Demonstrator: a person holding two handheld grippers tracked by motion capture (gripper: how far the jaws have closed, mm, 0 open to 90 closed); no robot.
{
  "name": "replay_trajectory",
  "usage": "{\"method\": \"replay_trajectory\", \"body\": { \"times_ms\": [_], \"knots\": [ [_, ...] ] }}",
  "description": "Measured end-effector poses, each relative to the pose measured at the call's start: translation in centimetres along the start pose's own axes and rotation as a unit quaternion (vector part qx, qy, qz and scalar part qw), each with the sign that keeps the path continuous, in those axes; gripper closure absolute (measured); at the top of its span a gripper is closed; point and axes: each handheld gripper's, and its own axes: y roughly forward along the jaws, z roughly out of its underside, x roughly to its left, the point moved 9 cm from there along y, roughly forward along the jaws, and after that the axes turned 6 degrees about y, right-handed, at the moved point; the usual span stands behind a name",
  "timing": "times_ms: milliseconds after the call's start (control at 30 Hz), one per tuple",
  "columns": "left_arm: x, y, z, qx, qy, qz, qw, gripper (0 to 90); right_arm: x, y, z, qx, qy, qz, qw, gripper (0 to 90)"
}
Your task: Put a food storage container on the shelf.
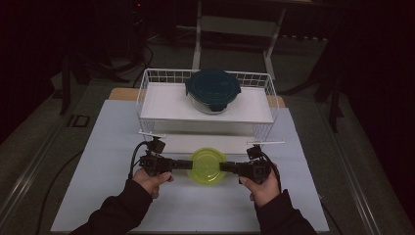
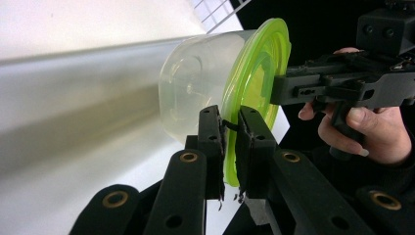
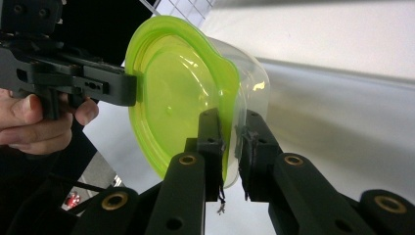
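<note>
A clear round container with a lime-green lid [image 1: 207, 166] hangs just above the white table, in front of the wire rack. My left gripper [image 1: 189, 164] is shut on the lid's left rim and my right gripper [image 1: 224, 167] is shut on its right rim. In the left gripper view the jaws pinch the green lid [image 2: 252, 83] edge-on, with the clear tub behind it and the other gripper clamped on the far rim. The right gripper view shows its jaws closed on the green lid's [image 3: 171, 88] edge. A second container with a dark teal lid [image 1: 213, 88] sits on the rack's top shelf.
A white wire rack [image 1: 147, 98] with a flat upper shelf stands at the middle of the table, behind the held container. Below that shelf lies a lower level. A pale sheet [image 1: 107, 161] covers the tabletop. Dark floor and stand legs lie beyond.
</note>
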Motion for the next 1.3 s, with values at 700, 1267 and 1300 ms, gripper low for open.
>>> {"method": "replay_trajectory", "body": {
  "times_ms": [700, 1267, 1300],
  "knots": [
    [-3.9, -2.9, -3.9, -0.020, 0.029, 0.009, 0.9993, 81.3, 3.5, -3.8, -3.3, -0.029, -0.028, 0.000, 0.9992, 80.2],
    [-7.7, -6.4, -9.2, -0.058, 0.064, 0.019, 0.9960, 81.4, 7.5, -7.5, -8.2, -0.079, -0.067, -0.003, 0.9946, 80.2],
    [-7.8, -6.5, -9.5, -0.059, 0.065, 0.020, 0.9959, 81.4, 7.7, -7.7, -8.6, -0.081, -0.070, -0.003, 0.9942, 80.2]
  ]
}}
